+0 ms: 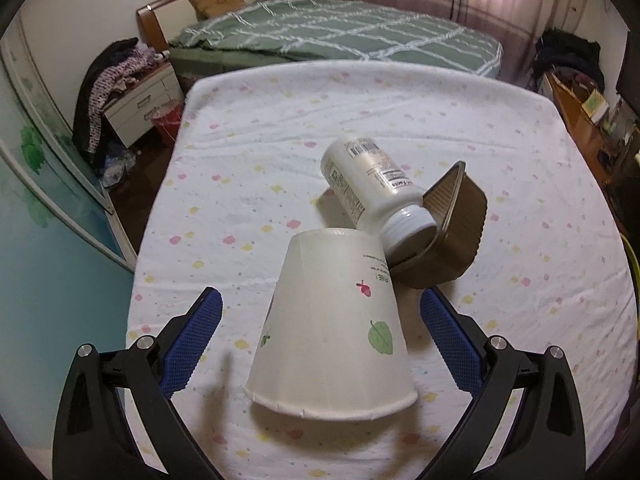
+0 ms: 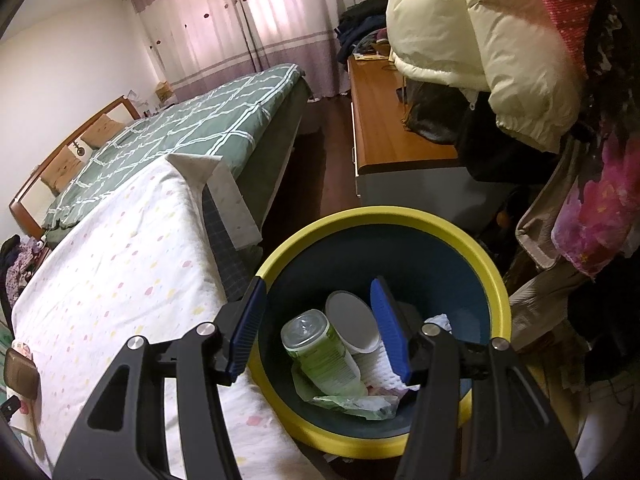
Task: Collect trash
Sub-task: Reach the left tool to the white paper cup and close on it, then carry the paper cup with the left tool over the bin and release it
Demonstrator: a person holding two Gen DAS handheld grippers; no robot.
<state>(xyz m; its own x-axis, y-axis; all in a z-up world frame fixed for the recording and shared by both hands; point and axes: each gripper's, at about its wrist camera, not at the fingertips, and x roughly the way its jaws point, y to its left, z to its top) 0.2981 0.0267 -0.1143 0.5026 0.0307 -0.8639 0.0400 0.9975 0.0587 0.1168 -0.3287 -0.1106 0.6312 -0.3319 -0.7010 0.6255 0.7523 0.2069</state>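
Observation:
In the left wrist view a white paper cup [image 1: 332, 328] with leaf prints lies upside down on the flowered tablecloth [image 1: 248, 184]. My left gripper [image 1: 322, 306] is open, its blue pads on either side of the cup and not touching it. Behind the cup a white plastic bottle [image 1: 372, 188] lies on its side against a brown foil tray [image 1: 452, 232]. In the right wrist view my right gripper [image 2: 318, 320] is open and empty above a yellow-rimmed blue trash bin [image 2: 480, 248]. The bin holds a green-labelled bottle [image 2: 324, 352], a white cup [image 2: 352, 320] and crumpled paper.
A bed with a green checked cover [image 1: 340, 28] stands behind the table. A nightstand [image 1: 140, 100] and red bin [image 1: 168, 120] are at the left. A wooden cabinet [image 2: 392, 132] and hanging coats [image 2: 480, 40] crowd the right of the trash bin.

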